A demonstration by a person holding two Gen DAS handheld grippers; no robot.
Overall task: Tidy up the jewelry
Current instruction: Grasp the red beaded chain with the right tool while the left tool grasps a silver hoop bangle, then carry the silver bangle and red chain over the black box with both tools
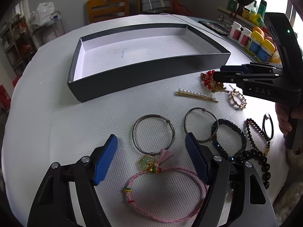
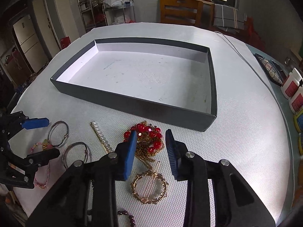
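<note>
An empty dark grey box (image 1: 144,73) (image 2: 136,104) with a white floor lies on the white table. Jewelry lies in front of it. My left gripper (image 1: 151,151) is open above a silver bangle (image 1: 153,132) and a pink cord bracelet (image 1: 164,189) with a green charm. My right gripper (image 2: 151,143) (image 1: 217,73) is open just above a red bead and gold chain necklace (image 2: 151,138) (image 1: 208,79). A round gold hair clip (image 2: 149,187) (image 1: 237,98) lies below it. A pearl hairpin (image 1: 197,95) (image 2: 99,134) lies between.
A second silver bangle (image 1: 200,123), a dark blue bead bracelet (image 1: 229,138), dark red and black bead bracelets (image 1: 257,143) and a black ring (image 1: 268,124) lie at the right. Bottles (image 1: 253,41) and a palette (image 2: 269,68) stand at the table's right edge. A wooden chair (image 1: 108,7) stands behind.
</note>
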